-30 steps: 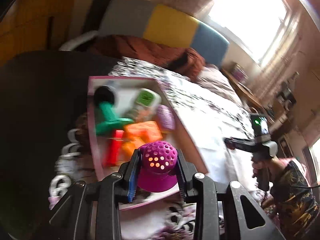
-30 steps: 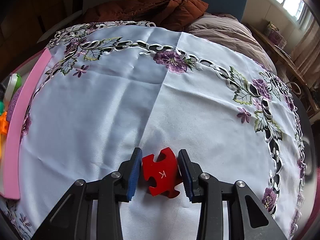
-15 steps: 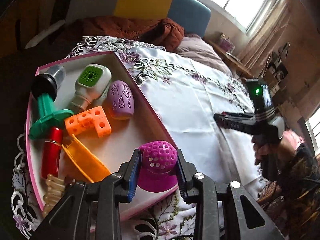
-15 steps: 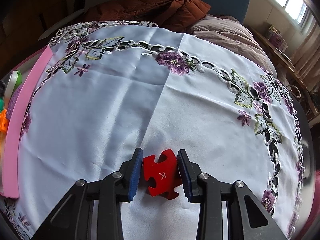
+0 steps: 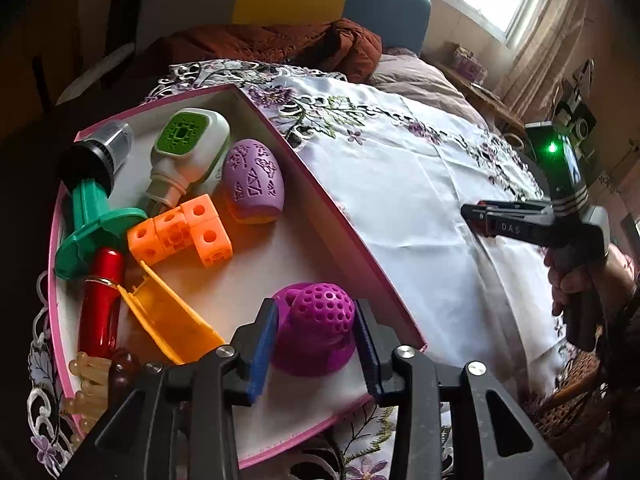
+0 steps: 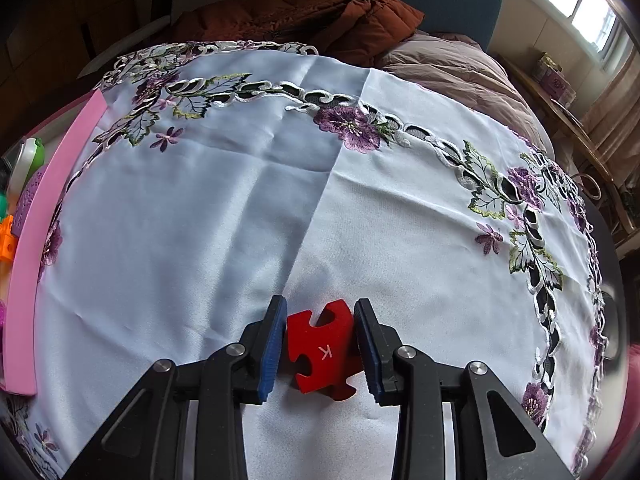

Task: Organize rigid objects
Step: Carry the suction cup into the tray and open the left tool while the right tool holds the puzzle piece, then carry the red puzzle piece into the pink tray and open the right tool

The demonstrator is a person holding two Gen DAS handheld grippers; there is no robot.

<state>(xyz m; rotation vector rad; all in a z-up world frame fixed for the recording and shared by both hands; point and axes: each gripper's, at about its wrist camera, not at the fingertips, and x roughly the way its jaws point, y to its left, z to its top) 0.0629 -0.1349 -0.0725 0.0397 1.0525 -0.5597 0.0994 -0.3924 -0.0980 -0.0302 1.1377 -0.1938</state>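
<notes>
A purple perforated dome toy (image 5: 320, 332) lies tilted on the floor of the pink-rimmed box (image 5: 340, 216), near its front corner. My left gripper (image 5: 316, 308) straddles it with its jaws opening, and the blue pads look clear of the toy. On the white embroidered tablecloth (image 6: 240, 200) rests a red puzzle piece (image 6: 320, 348) marked K. My right gripper (image 6: 320, 308) is shut on it, both pads against its sides. The left wrist view shows the right gripper (image 5: 480, 216) from the side, low over the cloth at the right.
The box also holds a green-and-white stamp toy (image 5: 188, 148), a lilac egg (image 5: 254, 180), orange cubes (image 5: 180, 232), a red cylinder (image 5: 100, 300) and a yellow scoop (image 5: 168, 320). A brown jacket (image 5: 280, 44) lies beyond the table. A person's hand (image 5: 568, 280) grips the right handle.
My left gripper came down into the box with the purple dome, then its jaws widened and the dome tipped onto the box floor. The right gripper stayed put on the red piece.
</notes>
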